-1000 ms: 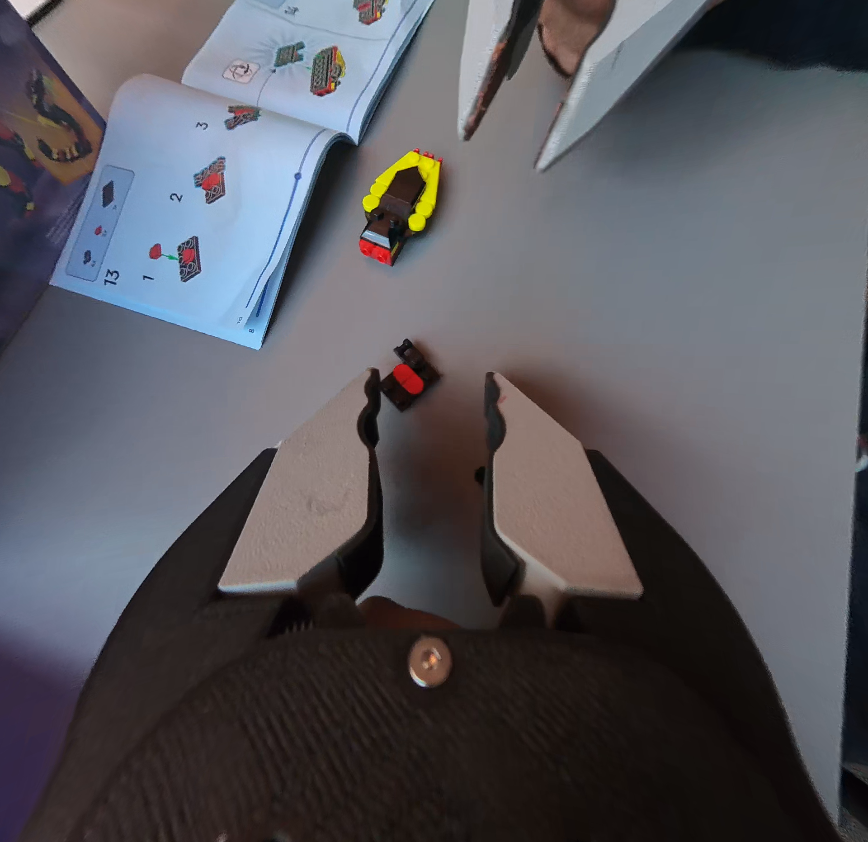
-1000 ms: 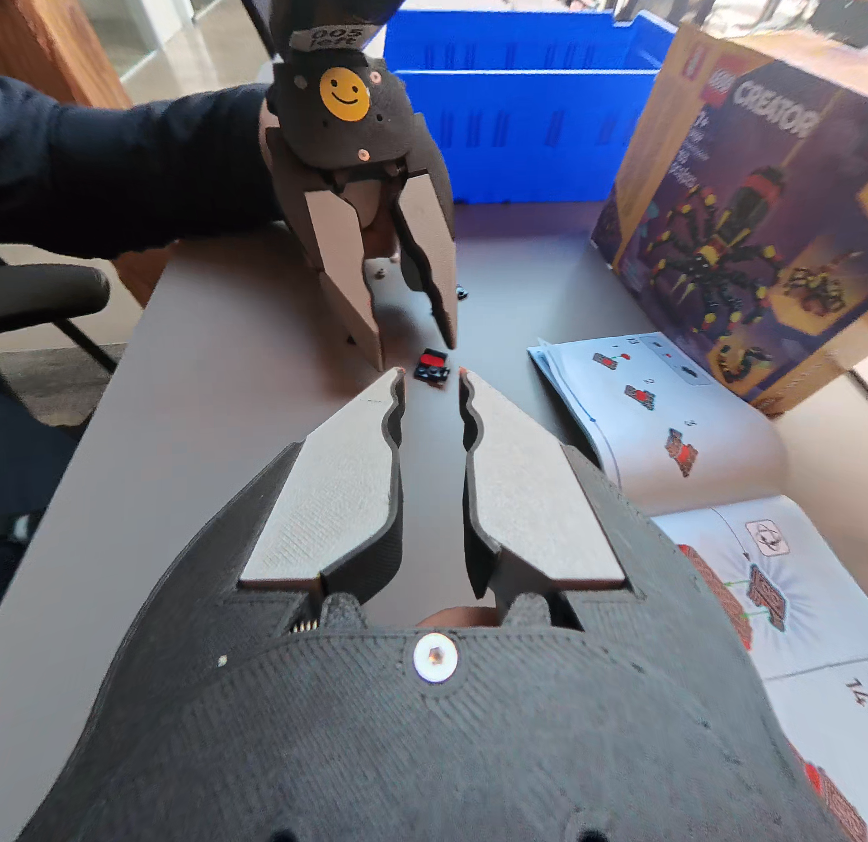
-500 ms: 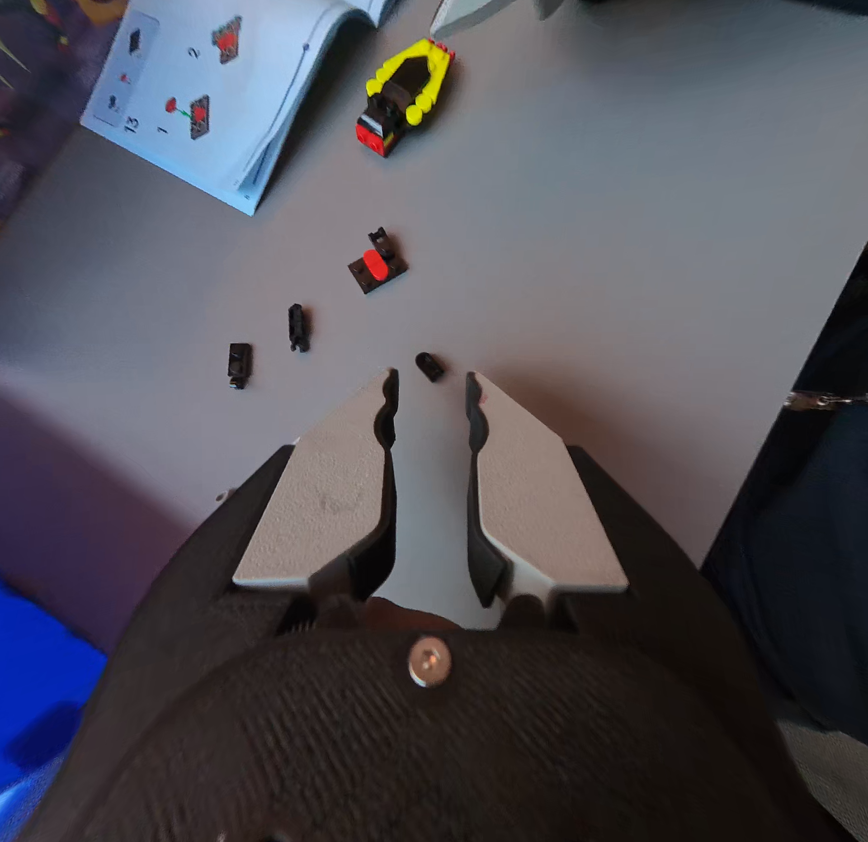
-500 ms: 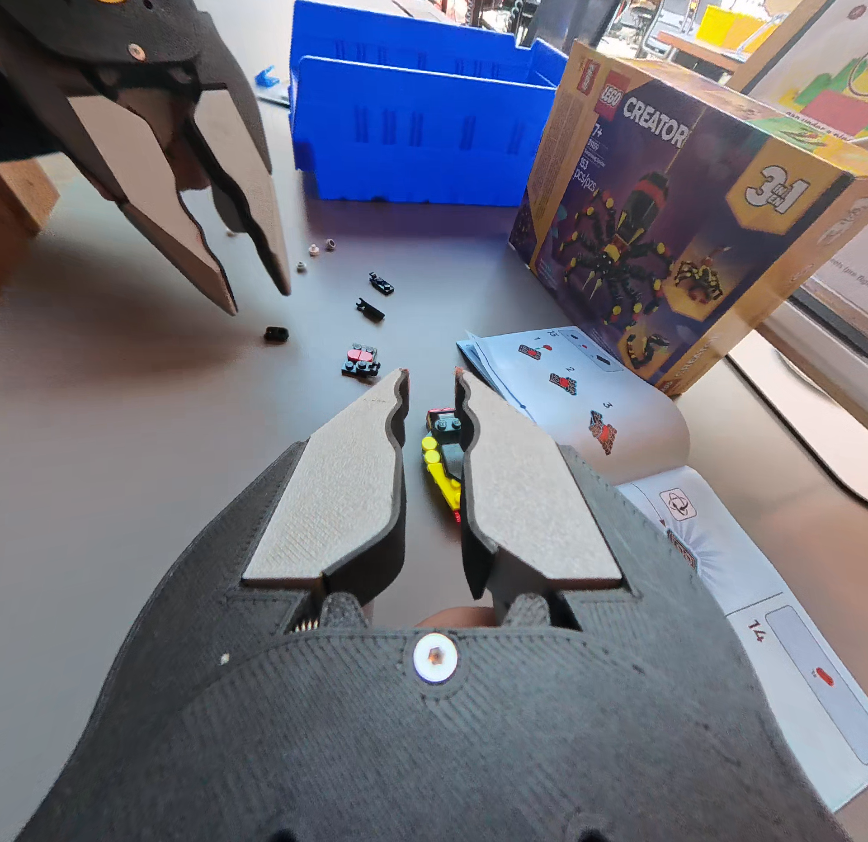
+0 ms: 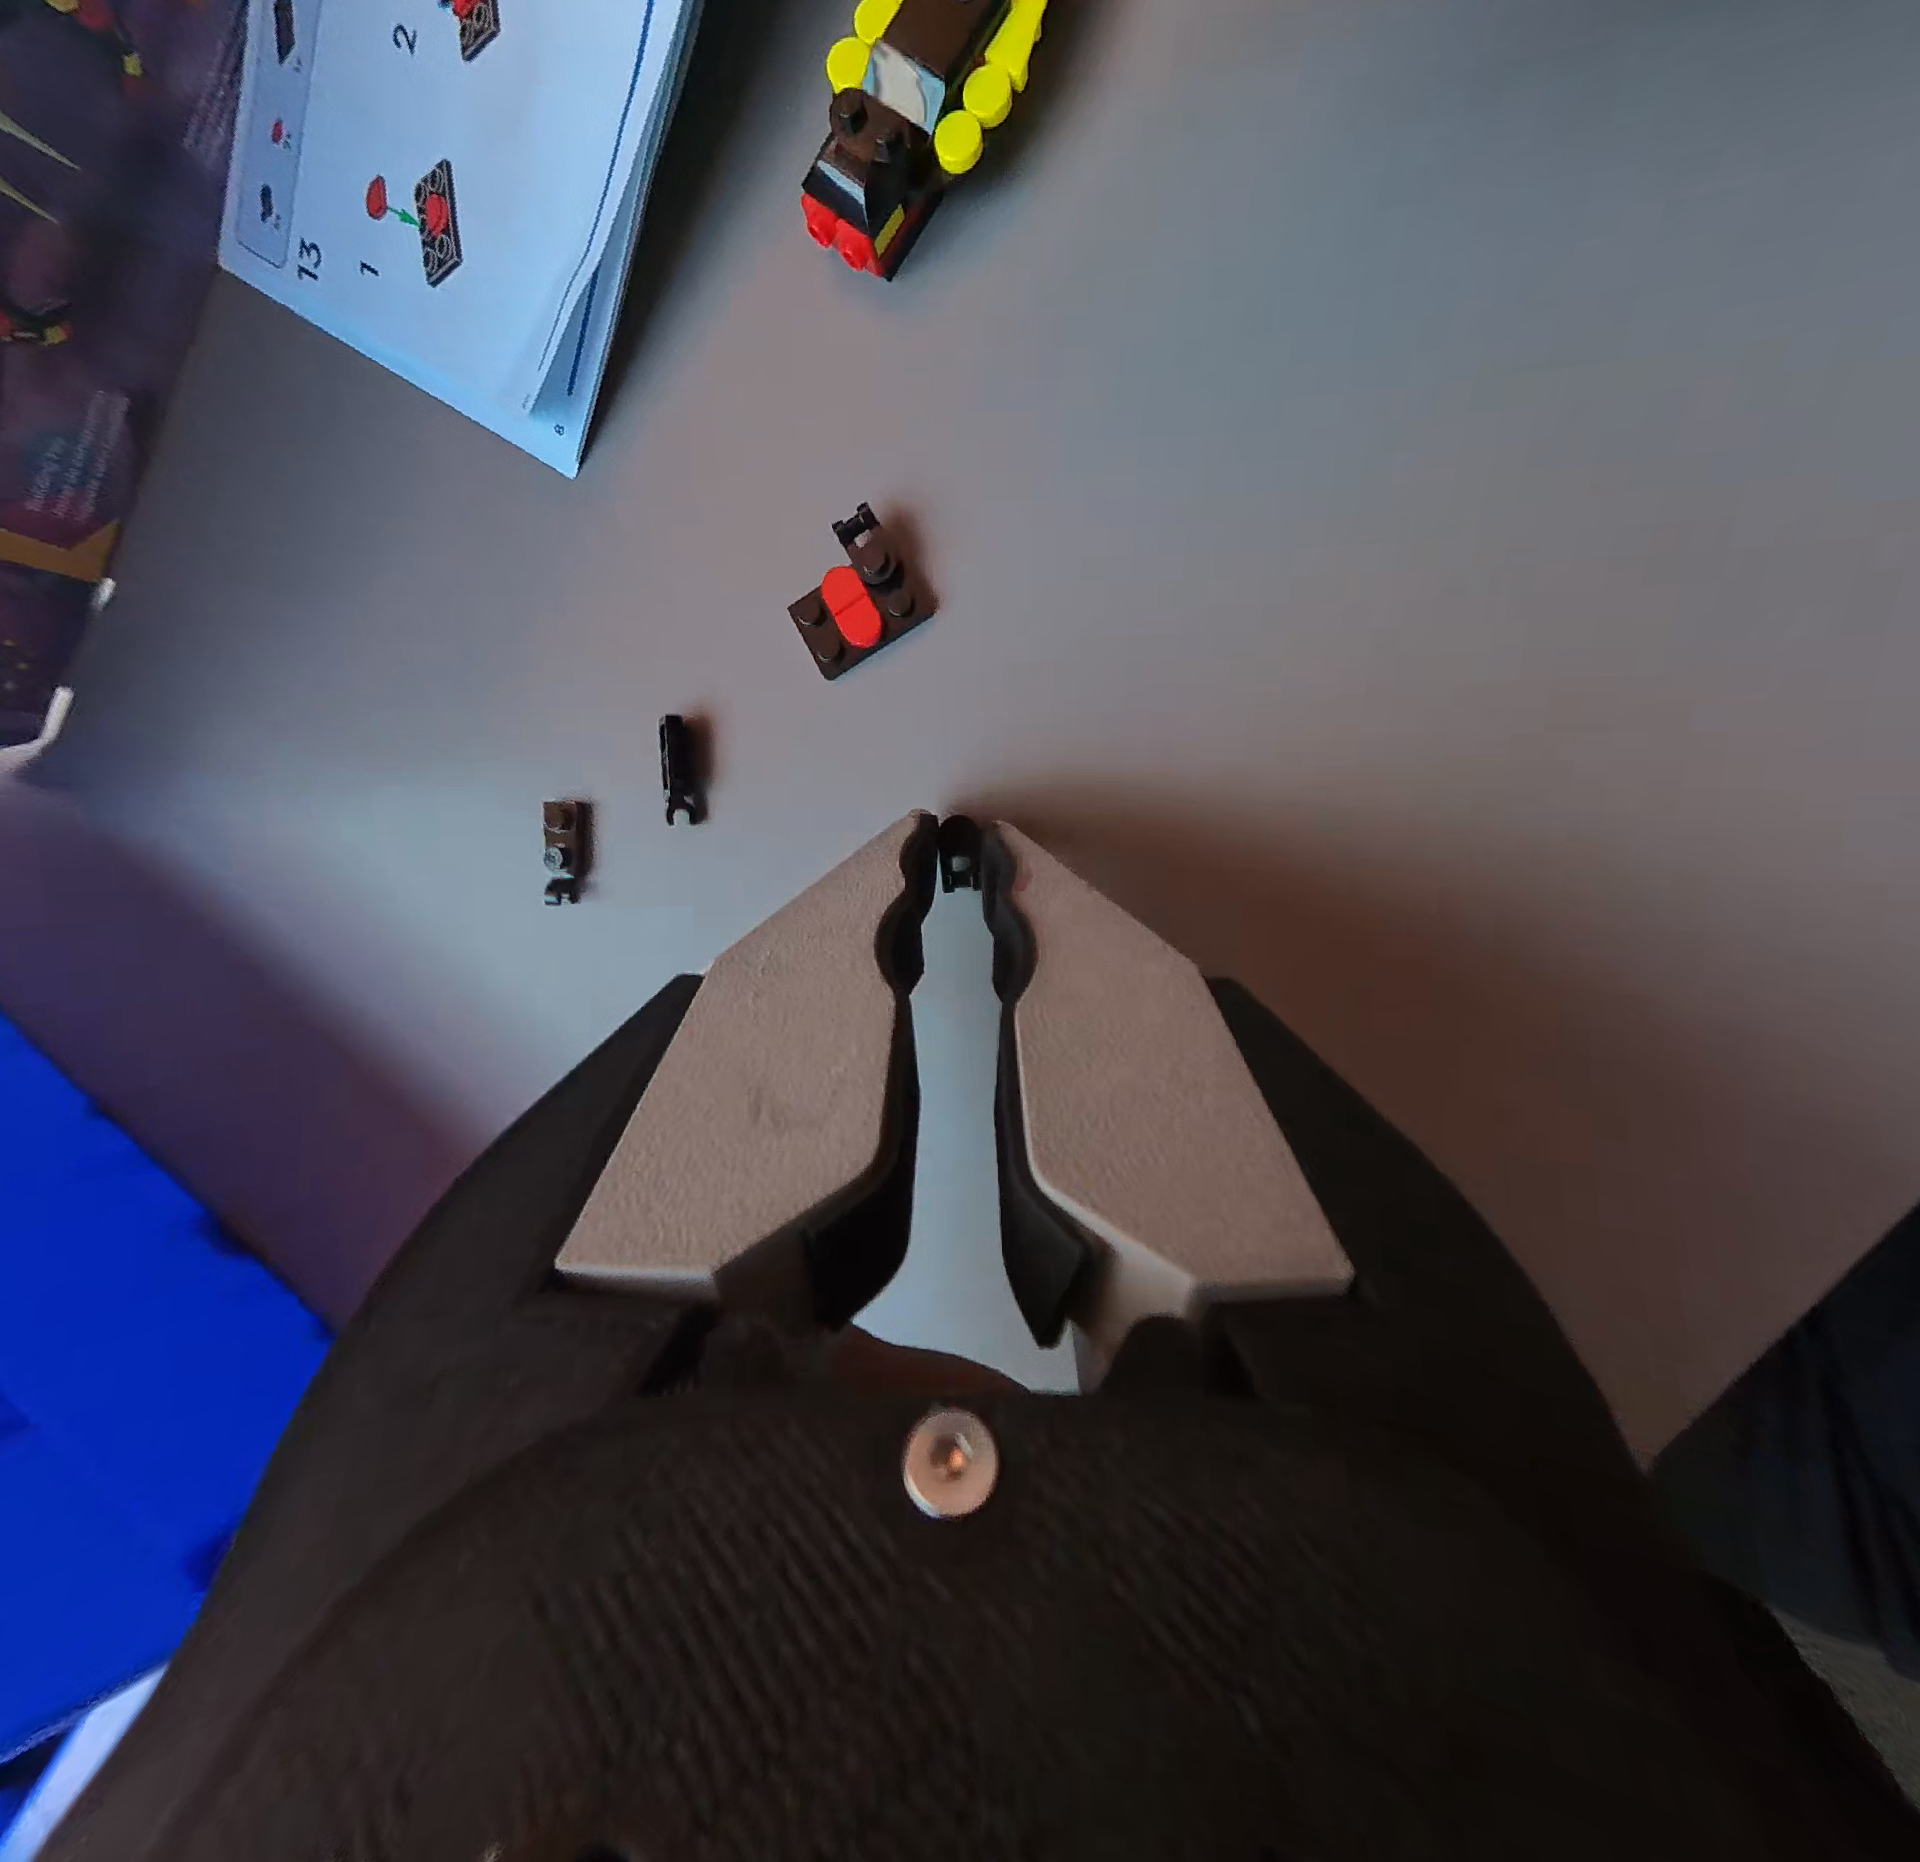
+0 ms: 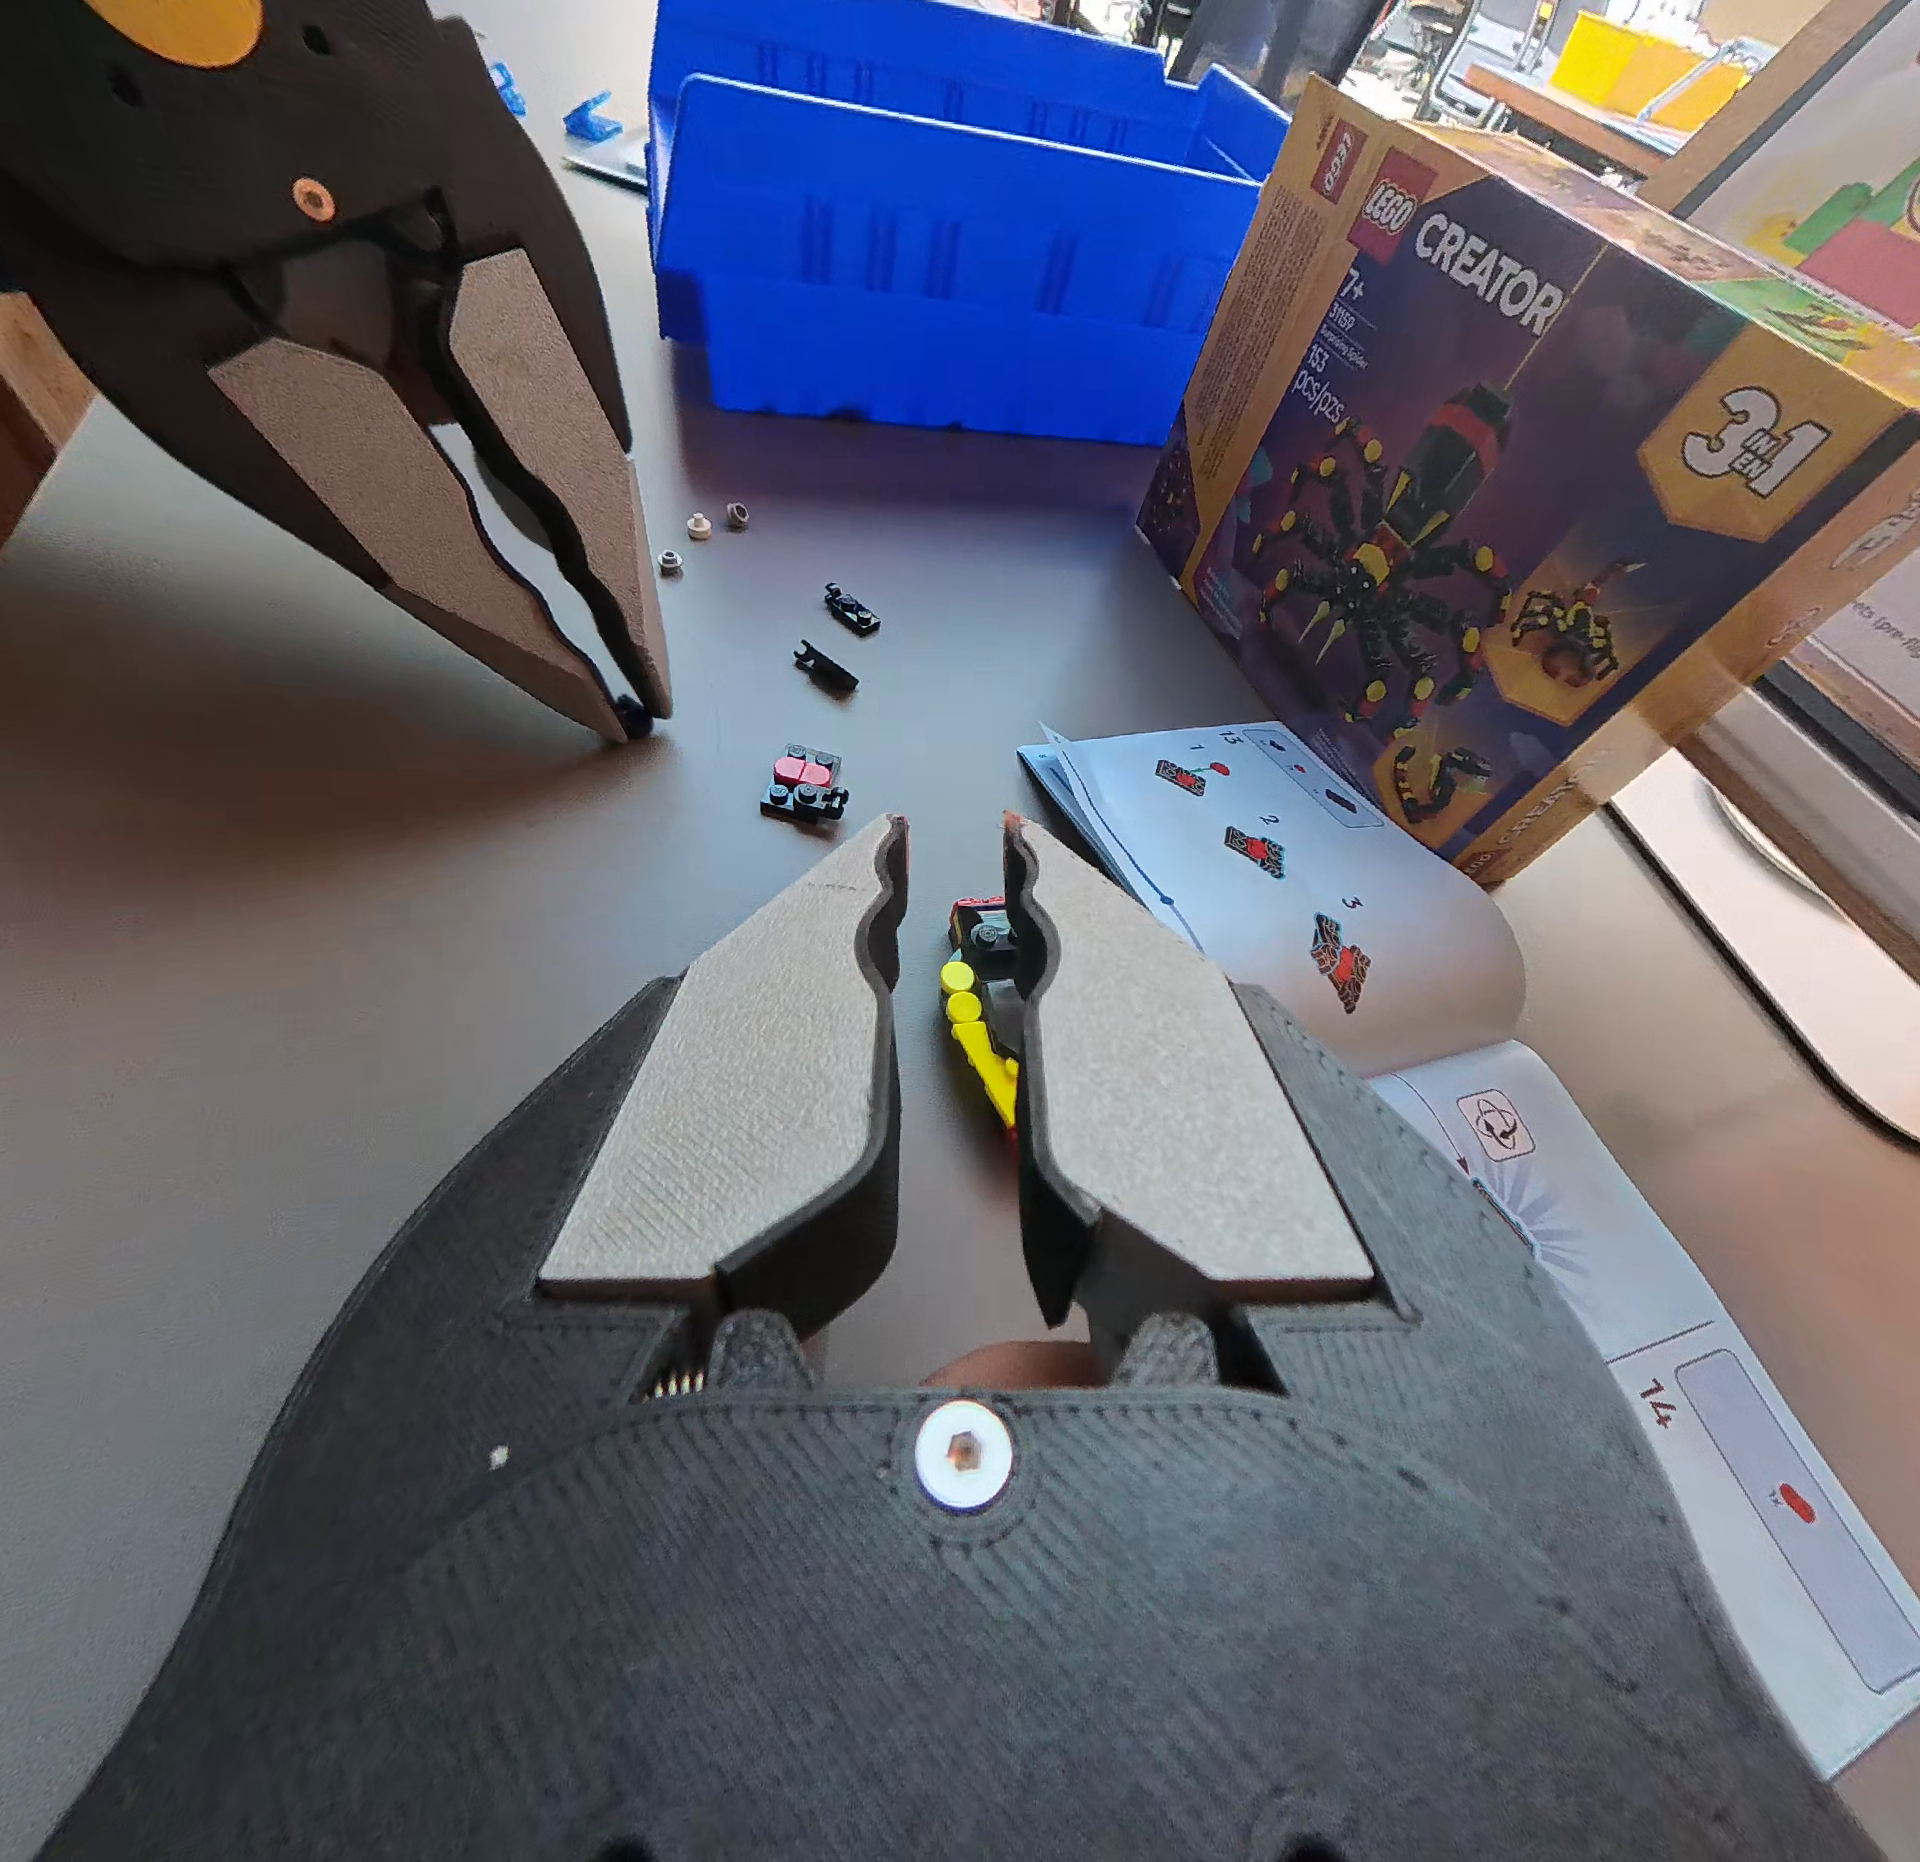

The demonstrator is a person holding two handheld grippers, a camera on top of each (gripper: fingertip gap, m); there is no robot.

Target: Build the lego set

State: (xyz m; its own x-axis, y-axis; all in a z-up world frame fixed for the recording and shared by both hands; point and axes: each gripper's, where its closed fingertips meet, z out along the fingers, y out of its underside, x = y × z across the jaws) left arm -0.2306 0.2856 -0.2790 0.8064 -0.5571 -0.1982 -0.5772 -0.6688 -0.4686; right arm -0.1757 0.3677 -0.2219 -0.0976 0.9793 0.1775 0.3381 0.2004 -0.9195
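Observation:
My left gripper [image 5: 956, 841] is shut on a small black piece [image 5: 958, 858] at its fingertips, down at the table. It also shows in the right wrist view [image 6: 634, 716], tips on the table. A black plate with a red tile [image 5: 860, 602] lies just ahead of it and shows in the right wrist view too [image 6: 802, 778]. My right gripper [image 6: 951, 836] is open and sits low over the yellow and black build [image 6: 977, 991], which shows between its fingers. The build also shows in the left wrist view [image 5: 914, 119].
Two small black clip pieces [image 5: 681, 768] [image 5: 566, 851] lie left of my left gripper. Small round studs [image 6: 698, 526] lie near a blue bin [image 6: 935, 254]. The open instruction booklet [image 6: 1299, 877] and the set's box [image 6: 1507, 462] are on the right.
My left gripper moved forward and down and shut on the small black piece that lay before its tips. My right gripper stayed over the yellow build and came a little closer.

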